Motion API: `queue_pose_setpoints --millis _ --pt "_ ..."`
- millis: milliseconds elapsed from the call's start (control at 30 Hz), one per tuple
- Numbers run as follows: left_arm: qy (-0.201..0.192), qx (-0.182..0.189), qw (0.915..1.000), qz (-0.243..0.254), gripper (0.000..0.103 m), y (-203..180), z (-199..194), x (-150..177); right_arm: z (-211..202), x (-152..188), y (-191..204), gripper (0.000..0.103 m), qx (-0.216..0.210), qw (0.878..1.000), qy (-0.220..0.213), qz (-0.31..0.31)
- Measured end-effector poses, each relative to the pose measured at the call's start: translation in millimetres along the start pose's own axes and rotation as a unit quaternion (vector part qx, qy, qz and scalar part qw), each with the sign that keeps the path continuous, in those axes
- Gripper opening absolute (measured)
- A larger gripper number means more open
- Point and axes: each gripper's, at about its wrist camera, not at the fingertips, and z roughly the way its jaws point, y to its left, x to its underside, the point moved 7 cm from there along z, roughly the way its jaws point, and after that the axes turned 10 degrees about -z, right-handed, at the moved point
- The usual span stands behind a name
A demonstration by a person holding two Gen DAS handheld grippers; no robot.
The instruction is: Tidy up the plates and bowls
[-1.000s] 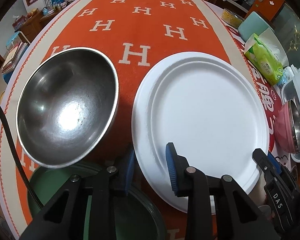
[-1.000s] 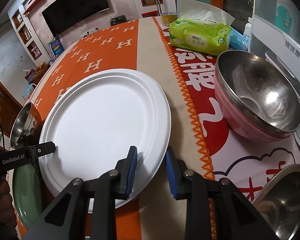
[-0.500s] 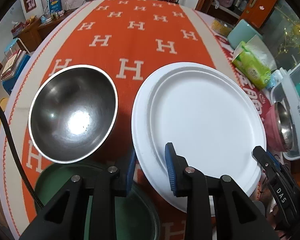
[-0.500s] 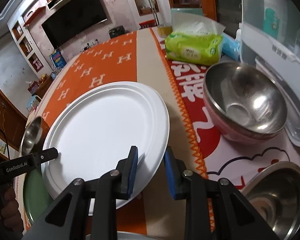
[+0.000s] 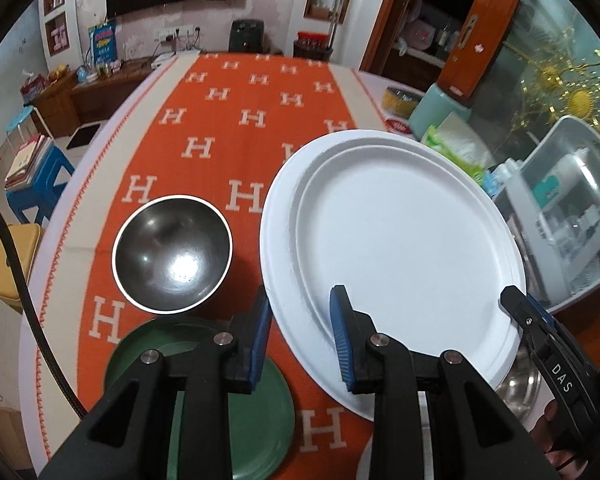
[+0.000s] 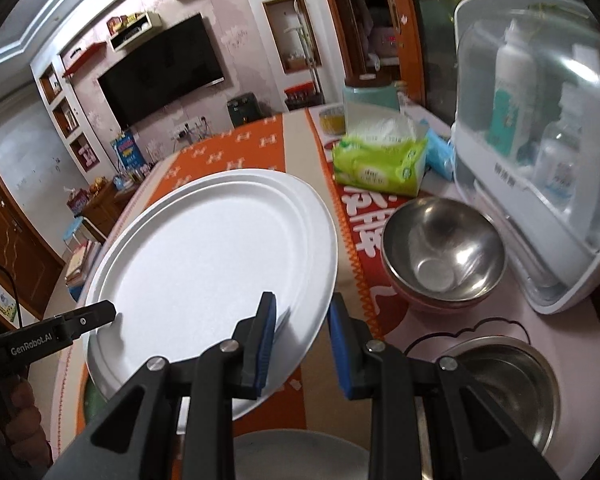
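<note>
A white paper plate (image 5: 396, 248) is held in the air above the orange table runner. My left gripper (image 5: 300, 336) grips its near-left rim, one finger above and one below. My right gripper (image 6: 300, 340) grips the opposite rim of the white plate (image 6: 212, 276) the same way. Below, a steel bowl (image 5: 172, 254) sits on the runner and a green plate (image 5: 260, 404) lies near the front edge. On the right, a steel bowl nested in a pink one (image 6: 444, 252) and another steel bowl (image 6: 500, 384) rest on the table.
A green tissue pack (image 6: 380, 160), a blue packet (image 6: 440, 152) and a white cabinet with a clear cover (image 6: 540, 160) stand at the table's right side. A grey-white plate (image 6: 300, 456) lies under my right gripper. A blue stool (image 5: 36, 184) stands left of the table.
Both grippers have lifted the white plate well above the table; the bowls and green plate below look smaller and farther away. The grip on both rims is unchanged.
</note>
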Motion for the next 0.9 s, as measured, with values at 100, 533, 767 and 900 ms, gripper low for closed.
queue_pose_setpoints --millis 100,533,767,900 --pt "-0.016 0.008 0.9998 0.005 0.027 -2.7 -21.8 1.6 -17.3 -2.6 1.6 0.026 -0.001 1.000 -0.014 0.001" --pt "-0.068 0.023 0.9974 0.013 0.027 -3.5 -110.8 33.1 -104.8 6.3 17.4 0.026 -0.011 0.997 -0.074 -0.001" --pt "-0.104 0.027 0.9940 0.017 0.028 -0.1 -169.9 64.0 -151.1 22.8 32.1 0.026 -0.016 0.995 -0.095 -0.010" --pt "-0.121 0.033 0.9919 0.020 0.028 1.8 -201.0 83.2 -179.5 33.7 38.9 0.026 -0.014 0.995 -0.102 -0.020"
